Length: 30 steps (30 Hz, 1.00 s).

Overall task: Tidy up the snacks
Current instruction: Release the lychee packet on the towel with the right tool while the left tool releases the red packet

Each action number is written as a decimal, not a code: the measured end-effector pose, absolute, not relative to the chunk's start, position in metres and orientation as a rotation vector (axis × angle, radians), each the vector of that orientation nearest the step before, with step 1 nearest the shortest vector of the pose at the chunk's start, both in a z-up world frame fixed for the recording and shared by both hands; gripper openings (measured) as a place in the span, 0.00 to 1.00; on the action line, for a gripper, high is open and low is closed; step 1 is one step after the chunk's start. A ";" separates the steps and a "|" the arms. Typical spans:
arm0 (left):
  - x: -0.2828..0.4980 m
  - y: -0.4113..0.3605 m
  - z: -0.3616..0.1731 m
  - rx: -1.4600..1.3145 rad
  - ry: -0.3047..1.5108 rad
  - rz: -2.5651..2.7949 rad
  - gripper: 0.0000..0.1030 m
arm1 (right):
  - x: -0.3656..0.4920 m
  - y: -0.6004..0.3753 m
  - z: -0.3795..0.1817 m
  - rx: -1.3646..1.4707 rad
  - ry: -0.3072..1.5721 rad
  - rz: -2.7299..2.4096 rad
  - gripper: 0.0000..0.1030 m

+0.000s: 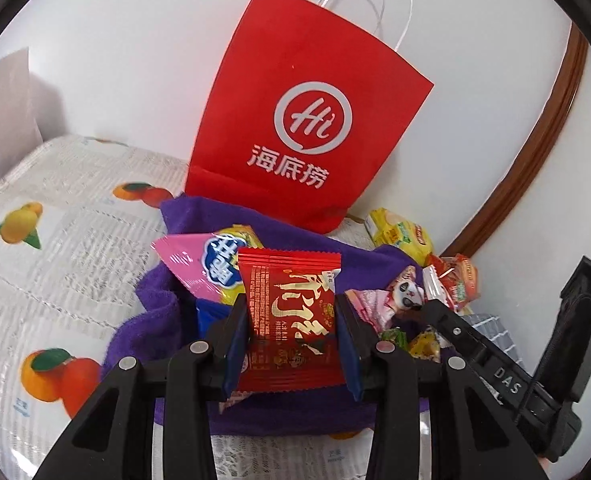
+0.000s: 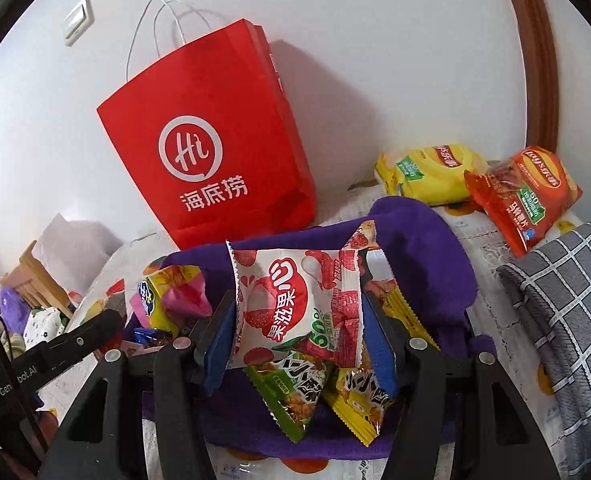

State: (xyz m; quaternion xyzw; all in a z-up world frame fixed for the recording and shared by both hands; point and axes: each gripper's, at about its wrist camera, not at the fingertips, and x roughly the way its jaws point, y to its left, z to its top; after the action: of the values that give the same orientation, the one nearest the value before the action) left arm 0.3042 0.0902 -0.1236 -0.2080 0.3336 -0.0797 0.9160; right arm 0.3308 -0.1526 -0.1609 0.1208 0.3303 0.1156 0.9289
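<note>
My left gripper (image 1: 291, 308) is shut on a red snack packet with gold lettering (image 1: 291, 320), held upright above a purple cloth (image 1: 167, 312) heaped with snacks. A pink and blue packet (image 1: 199, 268) lies just behind it. My right gripper (image 2: 297, 312) is shut on a white and red lychee jelly packet (image 2: 291, 304), over the same purple cloth (image 2: 423, 248). Green and yellow snack packs (image 2: 291, 396) lie under it. The right gripper's black body (image 1: 495, 360) shows at the right of the left wrist view. A red paper bag with white handles (image 1: 303, 120) (image 2: 215, 152) stands behind the cloth.
A yellow chip bag (image 2: 431, 172) and an orange chip bag (image 2: 531, 196) lie at the back right by the wall. The cloth rests on a fruit-printed table cover (image 1: 55, 248). A grey checked cushion (image 2: 567, 304) is at the right. A brown wooden frame (image 1: 543, 136) runs along the wall.
</note>
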 end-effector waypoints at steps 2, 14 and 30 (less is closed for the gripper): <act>0.305 0.092 -0.126 -0.450 0.696 -0.178 0.37 | 0.331 -0.153 -0.161 0.251 0.680 0.236 0.58; 0.311 0.092 -0.138 -0.494 0.742 -0.220 0.37 | 0.339 -0.144 -0.181 0.184 0.724 0.186 0.64; 0.318 0.059 -0.158 -0.393 0.808 -0.251 0.38 | 0.325 -0.162 -0.158 0.287 0.634 0.211 0.81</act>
State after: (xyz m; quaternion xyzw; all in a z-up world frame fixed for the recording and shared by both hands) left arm 0.3177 0.0591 -0.1584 -0.1894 0.3896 -0.1210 0.8932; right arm 0.3254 -0.1618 -0.1582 0.1402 0.3102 0.1030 0.9346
